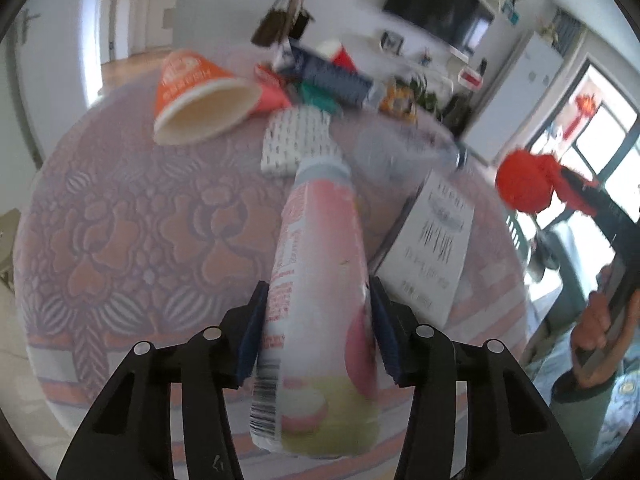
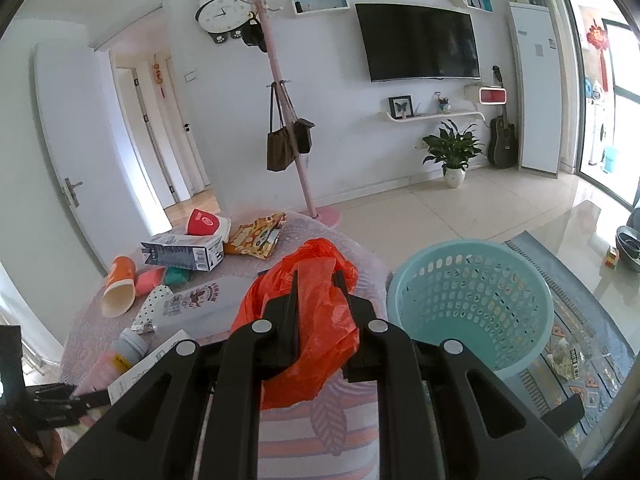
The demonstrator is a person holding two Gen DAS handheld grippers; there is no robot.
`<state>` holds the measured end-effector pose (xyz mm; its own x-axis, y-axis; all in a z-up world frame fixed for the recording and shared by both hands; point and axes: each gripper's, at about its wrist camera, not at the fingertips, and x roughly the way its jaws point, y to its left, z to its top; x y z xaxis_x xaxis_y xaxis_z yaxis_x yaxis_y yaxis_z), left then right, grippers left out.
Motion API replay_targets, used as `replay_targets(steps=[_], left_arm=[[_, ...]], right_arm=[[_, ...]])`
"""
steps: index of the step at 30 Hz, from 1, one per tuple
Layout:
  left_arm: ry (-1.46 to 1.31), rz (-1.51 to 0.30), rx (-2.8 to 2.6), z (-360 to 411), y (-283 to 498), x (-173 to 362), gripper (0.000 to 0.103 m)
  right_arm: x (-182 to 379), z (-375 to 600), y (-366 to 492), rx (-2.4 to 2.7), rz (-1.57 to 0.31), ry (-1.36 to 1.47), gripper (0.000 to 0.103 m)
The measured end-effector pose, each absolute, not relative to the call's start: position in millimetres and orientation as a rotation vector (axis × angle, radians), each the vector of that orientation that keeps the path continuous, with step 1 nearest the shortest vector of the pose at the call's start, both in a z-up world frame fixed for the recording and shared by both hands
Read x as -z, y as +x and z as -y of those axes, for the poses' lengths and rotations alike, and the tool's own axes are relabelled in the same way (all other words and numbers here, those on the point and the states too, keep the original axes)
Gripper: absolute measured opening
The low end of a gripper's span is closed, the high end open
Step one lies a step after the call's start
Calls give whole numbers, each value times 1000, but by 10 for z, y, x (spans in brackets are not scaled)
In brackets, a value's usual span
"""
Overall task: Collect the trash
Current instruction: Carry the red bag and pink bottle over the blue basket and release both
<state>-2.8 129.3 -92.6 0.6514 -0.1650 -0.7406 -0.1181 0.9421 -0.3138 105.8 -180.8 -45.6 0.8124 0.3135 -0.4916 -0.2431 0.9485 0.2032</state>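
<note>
the left gripper [image 1: 318, 332] sits nearest the left wrist lens, its two blue-padded fingers [image 1: 250, 340] pressed against either side of a pink and green drink bottle [image 1: 316, 300]. the bottle runs straight out between them, barcoded base toward the camera and pale cap pointing away over the round table [image 1: 120, 220] with its patterned pink cloth. beyond the cap lies a white packet with small dark marks [image 1: 294, 144], and farther left an orange paper cup [image 1: 200, 96] on its side, mouth toward the lens. a white printed paper box [image 1: 432, 244] lies just right of the bottle.

in the right wrist view the right gripper [image 2: 316, 280] pinches a crumpled orange plastic bag [image 2: 316, 320], which bulges between and below the two dark fingers. the bag hangs over the near edge of the table. just to its right, on the floor beside the table, stands a light blue perforated basket [image 2: 472, 304], open top up. the bottle [image 2: 116, 356] shows at the lower left, with the cup [image 2: 118, 286] and a dark carton [image 2: 184, 252] farther back.
</note>
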Motion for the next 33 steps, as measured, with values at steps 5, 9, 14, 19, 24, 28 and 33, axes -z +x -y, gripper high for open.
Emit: replay_targets(steps=[5, 9, 14, 19, 24, 28, 33], left_arm=[[-385, -714, 20, -1359, -131, 557, 47], [-371, -631, 50, -1239, -88, 295, 47], [-333, -585, 124, -925, 244, -14, 47], [-286, -556, 211, -401, 738, -270, 47], [-283, -604, 296, 152, 1345, -236, 47], [-293, -665, 353, 568, 1783, -76, 47], [-318, -760, 440, 1094, 2240, 290, 47]], right_arm=[[422, 1901, 1100, -298, -532, 165, 12], [405, 1941, 1157, -293, -526, 166, 12], [313, 2084, 1228, -262, -490, 168, 12], [222, 2387, 1345, -193, -448, 184, 12], [335, 2745, 1566, -56, -474, 206, 12], [555, 3004, 1747, 57, -542, 237, 12], [891, 3283, 1968, 141, -651, 293, 12]])
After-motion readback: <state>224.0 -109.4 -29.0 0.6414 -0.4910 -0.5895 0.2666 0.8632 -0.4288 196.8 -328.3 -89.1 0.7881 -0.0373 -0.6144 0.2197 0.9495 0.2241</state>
